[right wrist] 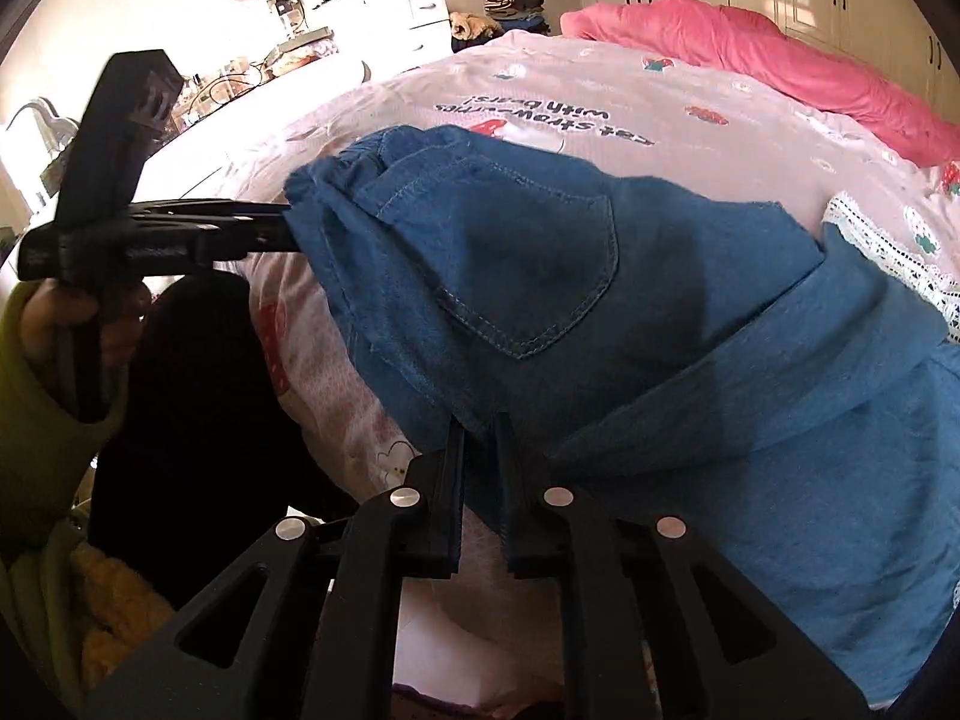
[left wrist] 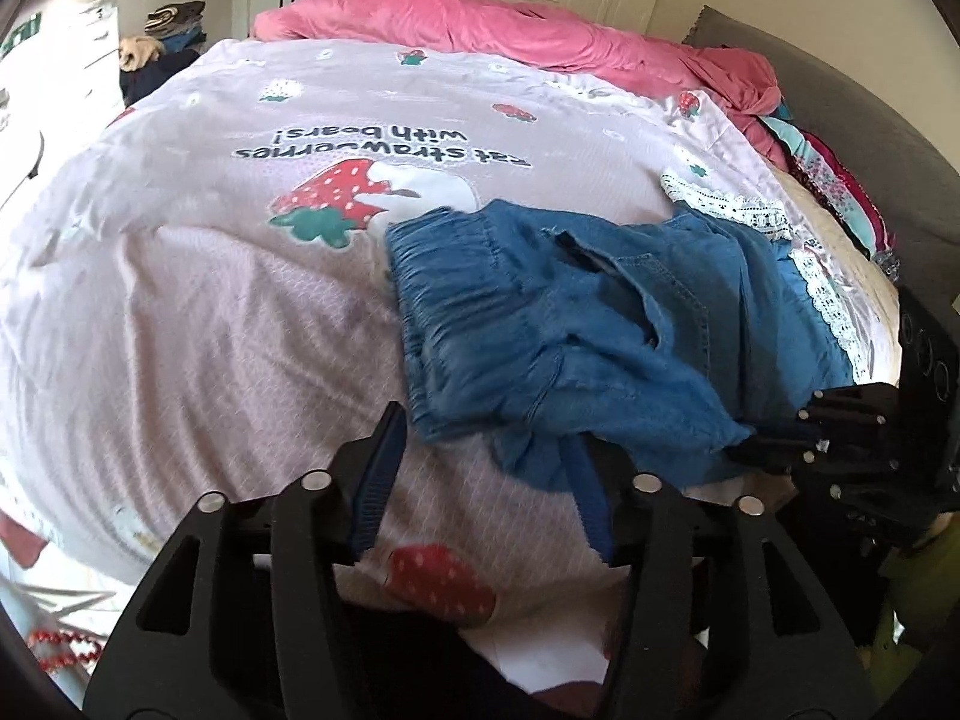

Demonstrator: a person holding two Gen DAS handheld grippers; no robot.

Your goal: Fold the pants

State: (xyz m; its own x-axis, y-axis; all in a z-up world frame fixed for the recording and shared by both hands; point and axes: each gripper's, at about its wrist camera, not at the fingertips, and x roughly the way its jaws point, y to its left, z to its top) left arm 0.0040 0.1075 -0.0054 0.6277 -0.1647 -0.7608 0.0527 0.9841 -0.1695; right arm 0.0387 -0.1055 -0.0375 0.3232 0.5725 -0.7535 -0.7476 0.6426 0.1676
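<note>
The right gripper [right wrist: 477, 438] is clamped on the near edge of the blue pants [right wrist: 600, 312]. The left gripper [left wrist: 480, 438], fingers apart, reaches beside their waistband. Beyond the pants stretch the strawberry quilt [left wrist: 240, 276] and a pink blanket [left wrist: 510, 18].

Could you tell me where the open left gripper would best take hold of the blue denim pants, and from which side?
Probably the gathered elastic waistband, approached from the near edge of the bed: it is thick, bunched and nearest the left gripper. The right gripper is shut on the pants.
</note>
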